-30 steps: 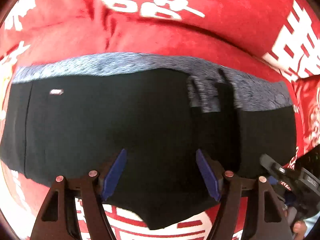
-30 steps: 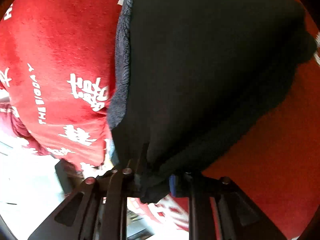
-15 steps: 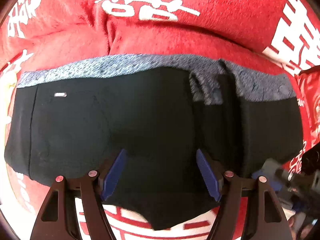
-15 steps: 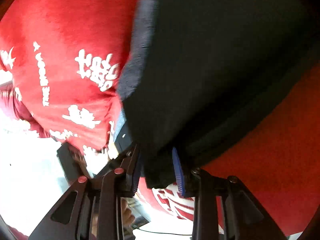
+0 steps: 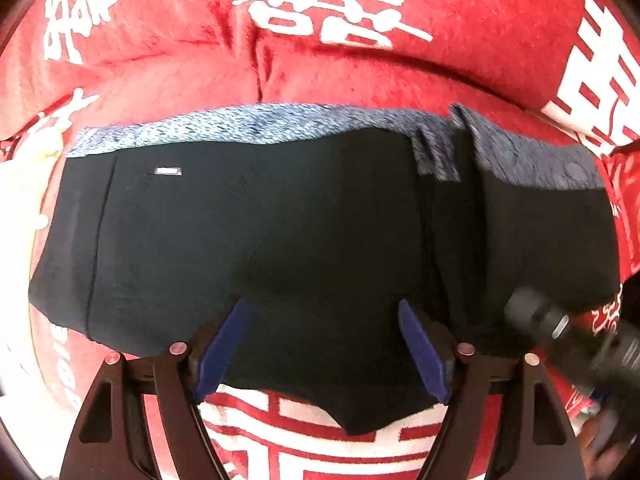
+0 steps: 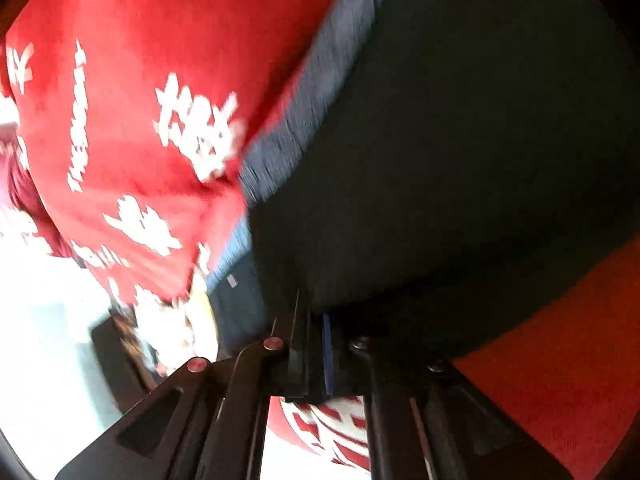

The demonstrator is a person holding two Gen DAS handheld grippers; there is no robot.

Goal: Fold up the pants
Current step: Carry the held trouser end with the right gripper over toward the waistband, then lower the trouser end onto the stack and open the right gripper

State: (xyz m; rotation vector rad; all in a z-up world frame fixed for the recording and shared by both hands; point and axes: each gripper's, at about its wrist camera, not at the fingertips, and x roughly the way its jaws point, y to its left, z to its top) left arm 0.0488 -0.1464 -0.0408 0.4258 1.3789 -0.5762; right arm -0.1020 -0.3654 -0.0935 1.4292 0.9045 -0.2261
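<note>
Left claw (image 5: 320, 348) released, blue pads spread, hovering over the near edge of the pants (image 5: 280, 240). Right claw (image 6: 316, 360) clenched on a black fabric fold, view blurred. Pants: matte black, heathered grey-blue waistband (image 5: 248, 124), spread flat on a fuzzy red blanket (image 5: 360, 76) with white characters.

The black fabric pants with a mottled grey-blue waistband (image 5: 304, 216) lie spread flat ahead of and partly between the left jaws, the waistband along the far edge, a small white tag near its left end, and a fold ridge toward the right.
</note>
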